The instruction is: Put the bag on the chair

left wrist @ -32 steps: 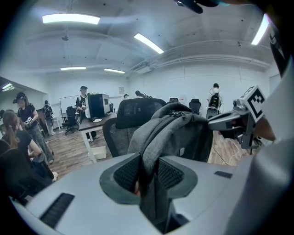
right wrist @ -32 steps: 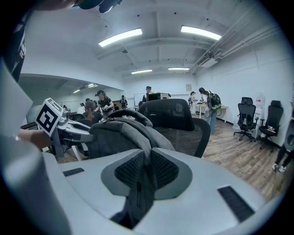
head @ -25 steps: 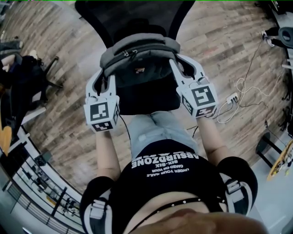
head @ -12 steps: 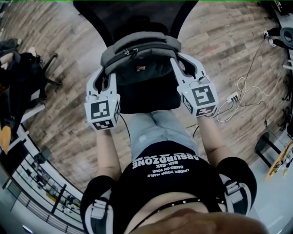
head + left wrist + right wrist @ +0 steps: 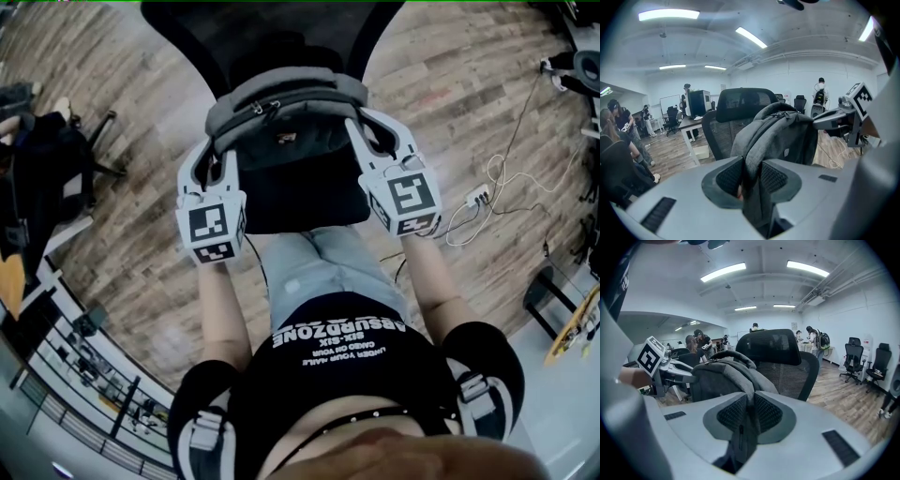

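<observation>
The person is holding a gray bag (image 5: 281, 117) by both sides, right over the seat of a black mesh chair (image 5: 187, 28), just in front of its backrest. The left gripper (image 5: 750, 174) is clamping down on a fold of the bag's fabric, and the right gripper (image 5: 749, 412) is pinching the other side. Can't tell if it's touching the seat.

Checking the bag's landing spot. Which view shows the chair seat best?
The head view: looking down, it shows the seat below the bag. Both gripper views show only the backrest behind the bag; the seat is hidden.
</observation>
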